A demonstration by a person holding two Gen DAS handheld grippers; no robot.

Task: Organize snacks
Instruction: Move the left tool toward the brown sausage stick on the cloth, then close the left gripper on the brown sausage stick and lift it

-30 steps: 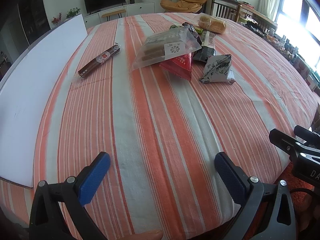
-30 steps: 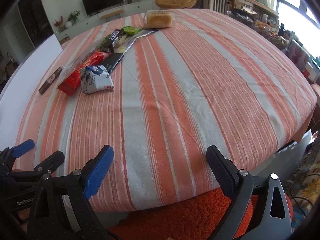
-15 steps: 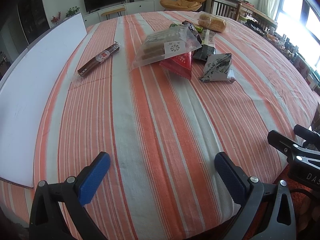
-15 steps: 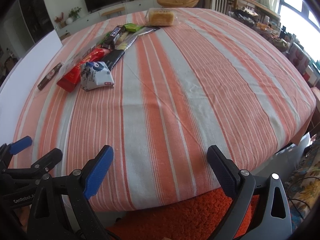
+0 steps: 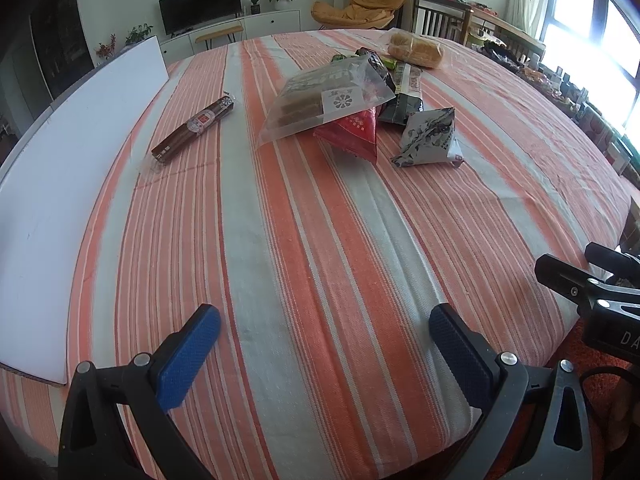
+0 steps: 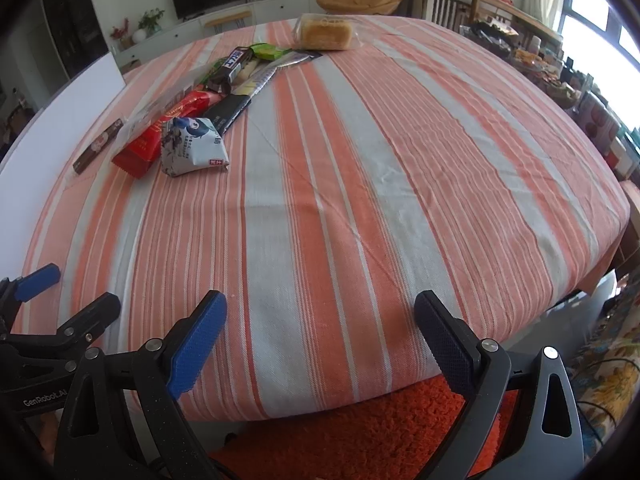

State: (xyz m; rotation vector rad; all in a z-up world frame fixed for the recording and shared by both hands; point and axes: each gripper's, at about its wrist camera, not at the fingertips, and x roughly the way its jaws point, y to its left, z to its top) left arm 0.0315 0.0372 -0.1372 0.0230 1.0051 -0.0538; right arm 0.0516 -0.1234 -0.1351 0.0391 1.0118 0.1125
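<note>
Snacks lie in a loose pile at the far middle of the striped table. A brown stick pack [image 5: 195, 127] lies apart on the left. A clear bag of biscuits [image 5: 324, 98] rests on a red pack [image 5: 354, 131]. A white-and-blue triangular pack [image 5: 430, 139] [image 6: 192, 147] lies nearest. A bread loaf [image 5: 416, 49] [image 6: 326, 33] sits farthest. My left gripper [image 5: 320, 350] is open and empty near the front edge. My right gripper [image 6: 320, 336] is open and empty at the front edge, to the right of the left one.
A white board [image 5: 68, 184] lies along the table's left side. The striped tablecloth [image 6: 400, 168] covers the table. An orange rug [image 6: 344, 440] lies below the front edge. Chairs and cluttered shelves stand to the right.
Both grippers have edged slightly forward and up, so the snack pile sits a little lower in view. Both stay open and empty.
</note>
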